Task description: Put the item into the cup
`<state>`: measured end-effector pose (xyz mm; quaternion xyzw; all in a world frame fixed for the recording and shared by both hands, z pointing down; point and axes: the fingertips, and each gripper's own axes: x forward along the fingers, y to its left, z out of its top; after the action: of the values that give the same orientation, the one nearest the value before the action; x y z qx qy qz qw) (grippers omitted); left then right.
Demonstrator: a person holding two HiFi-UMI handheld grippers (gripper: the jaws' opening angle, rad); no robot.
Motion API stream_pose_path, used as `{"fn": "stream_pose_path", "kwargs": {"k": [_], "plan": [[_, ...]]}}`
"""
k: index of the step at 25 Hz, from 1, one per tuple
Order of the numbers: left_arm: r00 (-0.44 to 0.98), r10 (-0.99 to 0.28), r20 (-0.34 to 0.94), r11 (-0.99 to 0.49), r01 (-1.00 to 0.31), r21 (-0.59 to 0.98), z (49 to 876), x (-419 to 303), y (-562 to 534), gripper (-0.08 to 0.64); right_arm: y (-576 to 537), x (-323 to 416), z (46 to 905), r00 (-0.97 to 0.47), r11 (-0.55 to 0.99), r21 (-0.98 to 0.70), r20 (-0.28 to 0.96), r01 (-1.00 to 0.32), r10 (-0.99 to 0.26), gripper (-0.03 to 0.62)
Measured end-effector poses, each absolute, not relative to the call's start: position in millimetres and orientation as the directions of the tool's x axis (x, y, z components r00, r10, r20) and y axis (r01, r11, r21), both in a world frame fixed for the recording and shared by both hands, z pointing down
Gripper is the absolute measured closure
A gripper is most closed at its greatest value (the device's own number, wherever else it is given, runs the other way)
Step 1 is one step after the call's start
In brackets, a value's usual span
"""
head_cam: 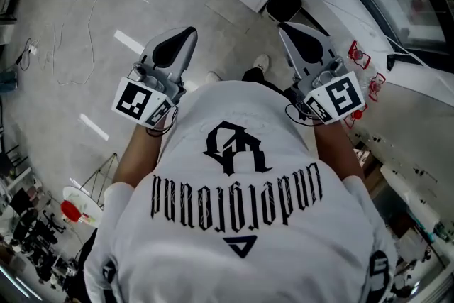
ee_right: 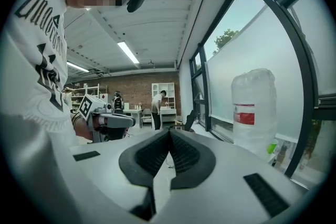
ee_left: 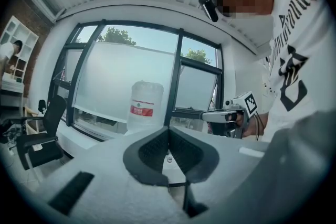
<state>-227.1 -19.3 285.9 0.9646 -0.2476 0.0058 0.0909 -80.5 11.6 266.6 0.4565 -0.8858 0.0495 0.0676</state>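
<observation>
left tongs and right tongs are each pressed fully together, both empty.

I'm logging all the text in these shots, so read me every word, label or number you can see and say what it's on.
"Underground", in gothic letters and upside down in the head view, on the white T-shirt.
Red label on the large water bottle: print too small to read.
Left gripper and right gripper: square marker patterns only, no words.
</observation>
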Motion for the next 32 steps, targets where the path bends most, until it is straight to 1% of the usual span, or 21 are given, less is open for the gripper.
{"fn": "stream_pose_path", "kwargs": {"k": [6,12,20,32], "plan": [[0.899,-0.435,0.037,-0.880,-0.434,0.195,295,-248,-1,0.548,42,-109,275,-0.548,0.554,-0.026,0.195,-0.832,-0.814,0.578],[0.905,-0.425,0.011,-0.883,-0.418,0.216,293,-242,26,0.548,71,-105,271,-0.538,0.551,-0.002,0.218,-0.834,-0.814,0.577],[0.897,-0.442,0.020,-0.878,-0.437,0.196,286,-196,61,0.548,107,-64,276,-0.576,0.589,-0.007,0.218,-0.808,-0.788,0.577],[0.878,-0.475,0.052,-0.863,-0.477,0.168,283,-101,144,0.548,187,30,285,-0.629,0.637,-0.032,0.198,-0.770,-0.751,0.578]]}}
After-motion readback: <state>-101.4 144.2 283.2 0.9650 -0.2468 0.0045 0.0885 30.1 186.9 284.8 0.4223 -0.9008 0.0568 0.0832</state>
